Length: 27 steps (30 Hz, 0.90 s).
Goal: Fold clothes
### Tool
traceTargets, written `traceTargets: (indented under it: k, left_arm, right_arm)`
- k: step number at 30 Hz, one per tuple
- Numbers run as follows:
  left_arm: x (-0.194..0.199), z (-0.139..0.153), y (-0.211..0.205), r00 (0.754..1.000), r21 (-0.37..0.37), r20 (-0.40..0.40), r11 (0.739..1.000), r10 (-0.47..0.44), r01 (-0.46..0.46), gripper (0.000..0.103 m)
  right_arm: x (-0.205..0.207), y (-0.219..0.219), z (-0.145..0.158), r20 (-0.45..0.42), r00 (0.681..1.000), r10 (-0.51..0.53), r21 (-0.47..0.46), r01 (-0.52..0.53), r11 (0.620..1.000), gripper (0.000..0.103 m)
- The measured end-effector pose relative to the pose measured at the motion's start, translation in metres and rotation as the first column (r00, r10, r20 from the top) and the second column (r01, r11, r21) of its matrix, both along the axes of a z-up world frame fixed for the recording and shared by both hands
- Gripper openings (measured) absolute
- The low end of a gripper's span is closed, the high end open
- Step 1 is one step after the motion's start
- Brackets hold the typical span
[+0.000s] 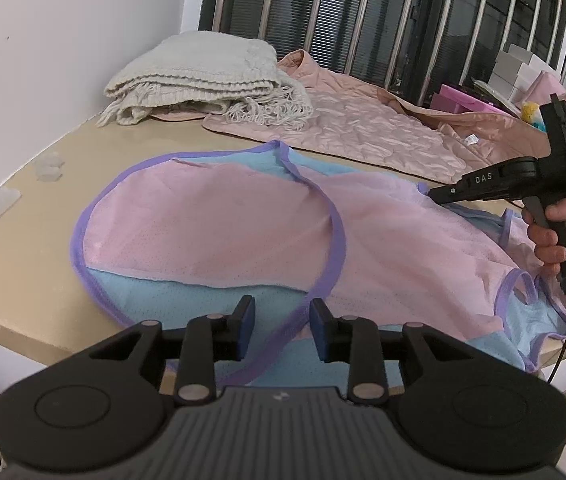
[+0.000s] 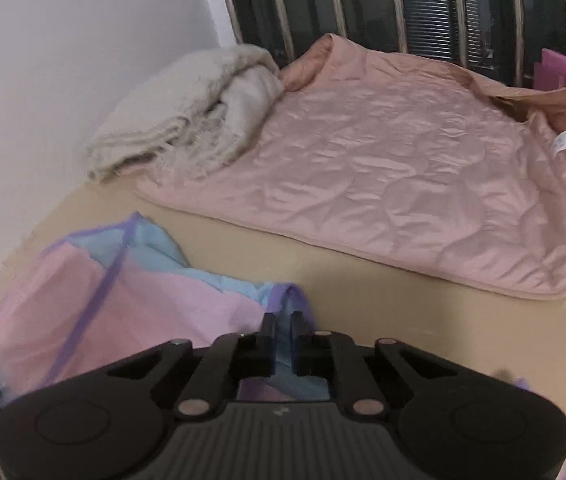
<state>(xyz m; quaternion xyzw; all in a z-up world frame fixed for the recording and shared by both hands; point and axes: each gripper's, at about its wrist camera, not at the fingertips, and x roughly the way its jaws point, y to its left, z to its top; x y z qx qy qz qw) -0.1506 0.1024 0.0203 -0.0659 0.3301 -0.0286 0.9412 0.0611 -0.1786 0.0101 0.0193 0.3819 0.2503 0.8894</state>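
A pink and blue mesh garment (image 1: 219, 232) with purple trim lies spread on the beige table (image 1: 23, 256). My left gripper (image 1: 282, 322) hovers open over its near edge, and a purple trim strip (image 1: 335, 240) runs down between the two fingers. My right gripper (image 1: 433, 195), held by a hand (image 1: 551, 240), reaches in from the right. Its tips pinch the garment's far right edge. In the right wrist view the right gripper (image 2: 282, 334) has its jaws nearly together on a fold of the garment (image 2: 139, 312), blue fabric with purple trim.
A folded cream knitted blanket (image 1: 199, 76) sits at the back left against the wall. A pink quilted jacket (image 1: 363, 128) lies along the back under the barred window (image 1: 363, 12). Pink boxes (image 1: 463, 102) and clutter crowd the far right. The table's front edge (image 1: 11, 328) is close.
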Motion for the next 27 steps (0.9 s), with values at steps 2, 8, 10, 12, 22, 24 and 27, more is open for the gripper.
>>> traceTargets:
  k: [2,8,10,12,22,24,27]
  left_arm:
    - [0.000,0.000,-0.001,1.000,0.005,0.001,1.000,-0.002,0.002,0.030]
    - [0.000,-0.001,-0.001,1.000,-0.007,0.004,1.000,0.000,0.000,0.031]
    - [0.001,-0.001,-0.002,1.000,-0.006,0.004,1.000,-0.002,0.002,0.032]
    - [0.000,-0.001,-0.002,1.000,-0.004,0.004,1.000,0.000,0.000,0.032]
    - [-0.002,-0.001,-0.002,1.000,-0.011,0.004,1.000,0.000,0.000,0.032]
    - [-0.002,-0.001,-0.002,1.000,-0.010,0.003,1.000,-0.001,0.001,0.032]
    - [-0.002,-0.001,-0.001,1.000,-0.015,0.004,1.000,0.000,0.000,0.033]
  right_arm:
    - [-0.018,-0.003,0.011,0.056,0.998,0.007,0.008,-0.008,1.000,0.000]
    - [-0.057,-0.012,0.028,0.113,0.991,0.075,0.007,-0.076,0.997,0.000]
    - [-0.046,-0.008,0.021,0.086,0.995,0.060,0.004,-0.060,0.998,0.002]
    - [-0.034,-0.004,0.014,0.059,0.998,0.039,0.003,-0.039,0.999,0.015]
    - [-0.056,-0.019,0.019,0.128,0.992,-0.007,0.061,-0.001,0.998,0.000]
    - [-0.075,-0.029,0.023,0.132,0.991,-0.002,0.085,-0.009,0.996,0.000]
    - [-0.085,-0.028,0.011,0.080,0.996,0.028,0.062,-0.033,0.998,0.001]
